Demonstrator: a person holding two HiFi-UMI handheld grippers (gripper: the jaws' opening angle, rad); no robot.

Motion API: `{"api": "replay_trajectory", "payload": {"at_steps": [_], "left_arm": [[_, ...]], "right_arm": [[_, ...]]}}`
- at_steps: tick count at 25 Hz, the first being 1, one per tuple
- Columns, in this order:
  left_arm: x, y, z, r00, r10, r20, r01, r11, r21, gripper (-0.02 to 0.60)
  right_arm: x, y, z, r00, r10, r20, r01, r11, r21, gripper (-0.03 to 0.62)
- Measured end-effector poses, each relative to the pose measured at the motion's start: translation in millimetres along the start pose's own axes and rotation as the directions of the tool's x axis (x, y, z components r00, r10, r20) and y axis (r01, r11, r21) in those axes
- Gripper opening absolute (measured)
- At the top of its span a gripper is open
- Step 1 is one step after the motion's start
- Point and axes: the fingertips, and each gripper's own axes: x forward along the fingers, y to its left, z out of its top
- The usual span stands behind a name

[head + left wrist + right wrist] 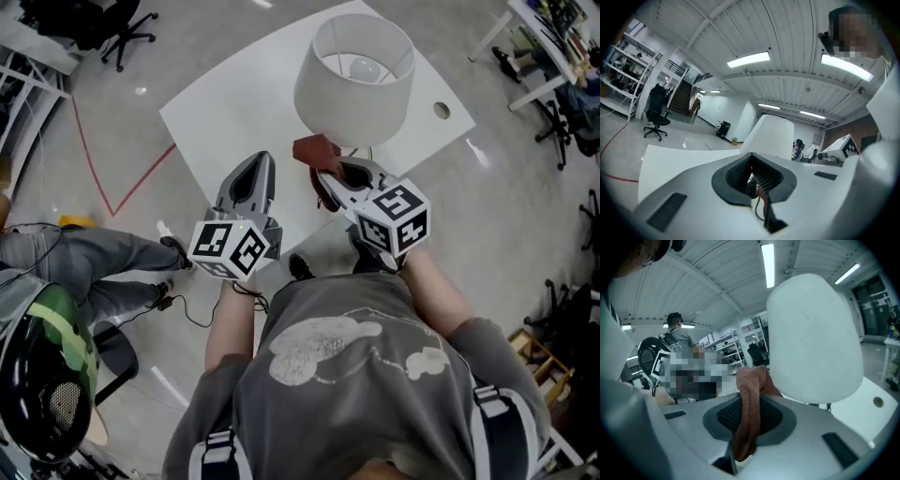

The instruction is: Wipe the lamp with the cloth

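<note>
Lamp: the lamp (354, 80) stood upright on the white table (225, 108), towards its far side; its shade was white, smooth and slightly tapered, narrower at the top; from the head view I could look down through the open top and see the bulb and thin wire spokes inside.

Cloth: the cloth (317, 150) was reddish-brown with a towelling weave; it was bunched into a thick fold, one end humped above the jaw tips and the other hanging down between them; the humped end sat just beside the shade's lower rim, on my side of the lamp; I could not tell whether it actually touched the shade.

Right tongs: my right gripper (325, 174) was clamped on the cloth, the fabric filling the space between the ribbed pads; it pointed at the lower part of the shade, which filled much of the right gripper view.

Left tongs: my left gripper (259, 161) had its jaws brought together at the tips with nothing held; it hovered over the table edge to the left of the lamp, apart from the shade.

Table: a small round hole (442, 111) showed in the top, to the right of the lamp.

Floor: red tape lines (94, 169) ran across it to the left of the table.
</note>
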Motion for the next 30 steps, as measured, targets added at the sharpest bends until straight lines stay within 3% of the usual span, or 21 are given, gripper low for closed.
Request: {"api": "replay_trajectory", "payload": {"at_steps": [3,7,11,13,16,22,30], "left_arm": [[-4,4,8,0.998,-0.065,-0.011,0.065,0.998,0.004,0.008],[-9,8,19,0.994,-0.108,-0.008,0.108,0.994,0.01,0.008],[-8,-1,25,0.994,-0.109,0.009,0.109,0.994,0.022,0.008],[-8,-6,31,0.995,-0.094,0.018,0.093,0.995,0.036,0.008],[-2,-2,35,0.997,-0.073,0.023,0.072,0.996,0.046,0.008],[7,33,42,1.0,-0.023,0.015,0.022,0.998,0.053,0.008],[4,43,29,0.998,-0.043,-0.036,0.044,0.998,0.033,0.008]], "right_arm": [[-4,6,9,0.997,-0.071,0.037,0.069,0.997,0.039,0.058],[-25,17,55,0.982,-0.12,0.149,0.11,0.991,0.07,0.058],[-65,13,118,0.933,-0.15,0.328,0.148,0.989,0.031,0.058],[-74,4,138,0.916,-0.167,0.366,0.174,0.985,0.016,0.058],[-60,-13,145,0.92,-0.184,0.347,0.188,0.982,0.021,0.058],[7,-2,121,0.957,-0.181,0.226,0.211,0.97,-0.119,0.058],[40,-2,56,0.974,-0.21,0.083,0.212,0.977,-0.016,0.058]]}}
